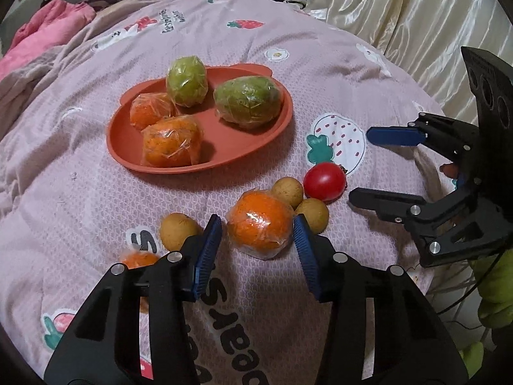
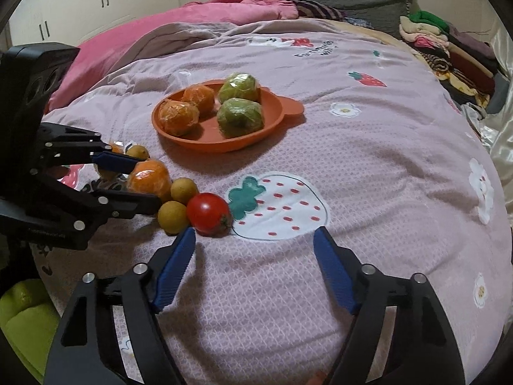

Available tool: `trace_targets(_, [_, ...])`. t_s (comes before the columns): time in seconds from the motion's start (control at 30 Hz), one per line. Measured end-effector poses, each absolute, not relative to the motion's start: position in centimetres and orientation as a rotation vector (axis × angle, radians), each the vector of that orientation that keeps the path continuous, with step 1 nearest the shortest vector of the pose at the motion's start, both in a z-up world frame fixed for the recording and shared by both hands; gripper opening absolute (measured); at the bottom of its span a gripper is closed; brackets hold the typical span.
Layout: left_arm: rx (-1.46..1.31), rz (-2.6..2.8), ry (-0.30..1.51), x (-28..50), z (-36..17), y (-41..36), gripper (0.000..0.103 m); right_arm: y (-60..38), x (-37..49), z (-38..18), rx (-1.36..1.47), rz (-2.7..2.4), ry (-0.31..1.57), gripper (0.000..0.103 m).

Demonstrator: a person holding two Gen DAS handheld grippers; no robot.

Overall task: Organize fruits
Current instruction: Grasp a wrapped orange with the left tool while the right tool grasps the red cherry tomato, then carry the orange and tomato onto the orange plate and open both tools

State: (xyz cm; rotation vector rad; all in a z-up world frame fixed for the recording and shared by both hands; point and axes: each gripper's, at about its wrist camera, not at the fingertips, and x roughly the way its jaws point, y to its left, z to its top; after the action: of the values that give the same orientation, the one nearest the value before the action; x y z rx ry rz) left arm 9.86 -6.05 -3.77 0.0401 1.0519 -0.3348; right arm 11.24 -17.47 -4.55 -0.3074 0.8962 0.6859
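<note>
Counted in the left wrist view: four wrapped fruits sit on the plate (image 1: 128, 134) at upper centre, two oranges (image 1: 172, 142) on its left side and two green fruits (image 1: 248, 101) on its right. On the quilt (image 1: 320, 64) below the plate lie another wrapped orange (image 1: 260, 222), three small tan fruits (image 1: 178, 230) and one tomato (image 1: 324, 181); a further orange shows only as a sliver at lower left, behind a finger.

The loose orange is round, bright and pebbled, sealed in crinkled clear film that glints. It sits at lower centre between the fingers of the left gripper (image 1: 258, 229), whose jaws are spread about as wide as the fruit; whether the ribbed blue pads touch the film I cannot tell.

The right gripper (image 2: 255, 235) hangs wide open and holds nothing, the smooth, glossy tomato (image 2: 208, 213) just beyond its left fingertip.

The plate is matte terracotta, oval with two small ears. The quilt is soft pink cloth printed with strawberries.
</note>
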Motion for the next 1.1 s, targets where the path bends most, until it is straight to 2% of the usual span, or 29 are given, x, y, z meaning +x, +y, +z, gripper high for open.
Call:
trace_targets(0.1, [0.025, -0.347, 1.053, 9.9, -3.8, -6.0, 0.034, -17.0, 11.4, -4.6, -0.323, 0.710, 0.897, 0.063])
trace_targets(0.37, [0.026, -0.348, 1.054, 9.8, -3.8, -6.0, 0.034, -14.9, 12.3, -5.0, -0.385, 0.809, 0.911, 0.046])
trace_targets(0.6, [0.015, -0.351, 1.053, 9.9, -3.8, -5.8, 0.034, -13.7, 13.3, -5.7, -0.420, 0.859, 0.924, 0.039])
trace_targets(0.67, [0.013, -0.351, 1.052, 10.0, -3.8, -5.8, 0.034, -13.7, 13.4, -5.6, -0.404, 0.860, 0.917, 0.030])
trace_targets(0.7, [0.012, -0.352, 1.052, 10.0, -3.8, -5.8, 0.034, -13.8, 13.5, -5.4, -0.392, 0.862, 0.918, 0.028])
trace_targets(1.1, [-0.040, -0.369, 1.008, 9.5, -2.2, -5.4, 0.033, -15.8, 12.7, -3.8, -0.317, 0.826, 0.891, 0.028])
